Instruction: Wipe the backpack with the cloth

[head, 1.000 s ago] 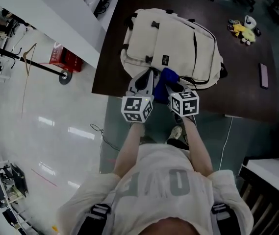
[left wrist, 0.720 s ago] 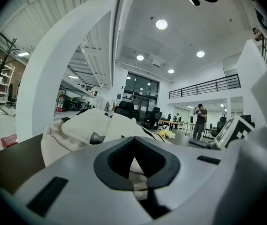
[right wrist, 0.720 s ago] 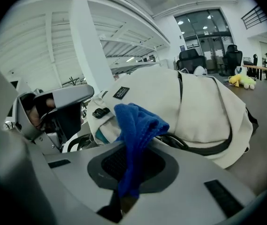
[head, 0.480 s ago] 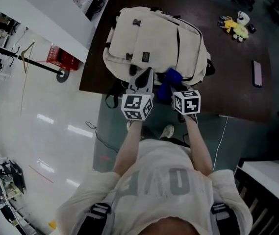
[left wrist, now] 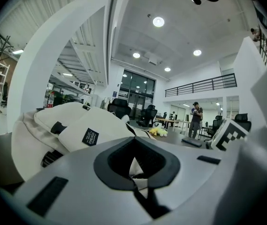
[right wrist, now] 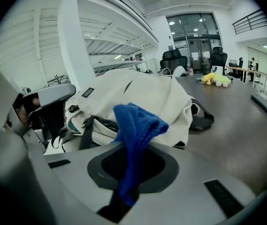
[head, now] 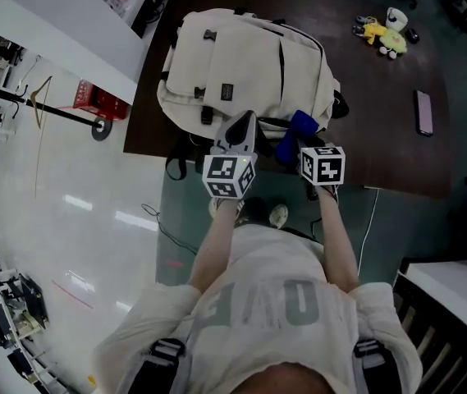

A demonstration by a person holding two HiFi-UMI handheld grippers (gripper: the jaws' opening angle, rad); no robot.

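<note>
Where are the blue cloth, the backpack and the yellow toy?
blue cloth [right wrist: 135, 125]: right gripper view, its bunched top.
backpack [head: 233, 56]: head view, its front pocket.
yellow toy [head: 381, 33]: head view, its body.

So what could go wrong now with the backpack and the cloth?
The backpack lies right at the table's near edge, with its straps hanging over. The left gripper, shut on its fabric, could tug it off. The cloth is pinched low down in the right gripper with most of it sticking out, so hard rubbing might pull it free.
</note>
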